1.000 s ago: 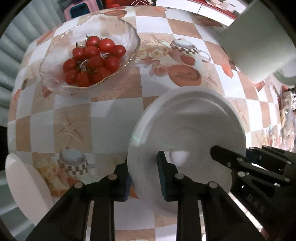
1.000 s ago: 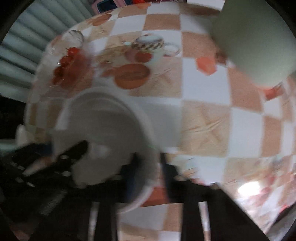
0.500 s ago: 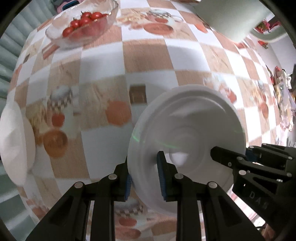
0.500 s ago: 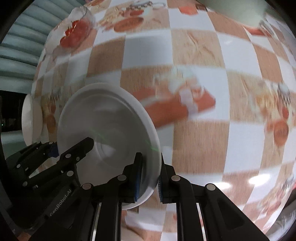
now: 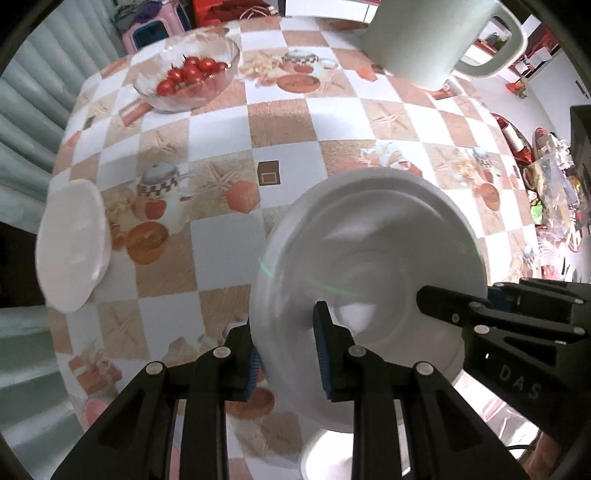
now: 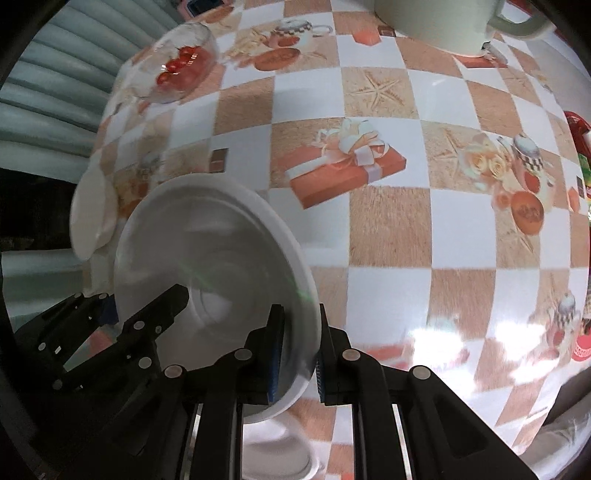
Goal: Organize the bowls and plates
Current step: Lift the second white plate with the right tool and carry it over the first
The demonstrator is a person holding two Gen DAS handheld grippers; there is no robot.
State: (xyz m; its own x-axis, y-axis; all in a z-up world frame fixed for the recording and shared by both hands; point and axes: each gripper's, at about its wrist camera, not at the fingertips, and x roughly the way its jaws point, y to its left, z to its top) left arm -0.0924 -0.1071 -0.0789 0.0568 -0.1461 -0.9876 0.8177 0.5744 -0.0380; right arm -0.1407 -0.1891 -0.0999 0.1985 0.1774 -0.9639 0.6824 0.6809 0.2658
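A white plate [image 5: 369, 251] hangs above the checked tablecloth [image 5: 280, 110], held between both grippers. My left gripper [image 5: 286, 347] is shut on its left rim, one pad under and one inside. My right gripper [image 6: 299, 347] is shut on the opposite rim of the plate [image 6: 207, 258]. Each gripper shows in the other's view: the right gripper [image 5: 458, 299] and the left gripper [image 6: 142, 299]. A white bowl [image 5: 72, 243] sits at the table's left edge, also seen as the white bowl [image 6: 92, 218]. Part of another white dish [image 5: 325, 454] lies below the held plate.
A glass bowl of cherry tomatoes [image 5: 188, 74] stands at the far left of the table. A pale green jug [image 5: 424, 37] stands at the far right. A pink stool [image 5: 159, 29] is beyond the table. Cluttered shelves [image 5: 550, 177] lie to the right.
Both grippers carried the plate up and away from the tomato bowl toward the near side of the table. The white bowl at the left edge and a dish below came into view.
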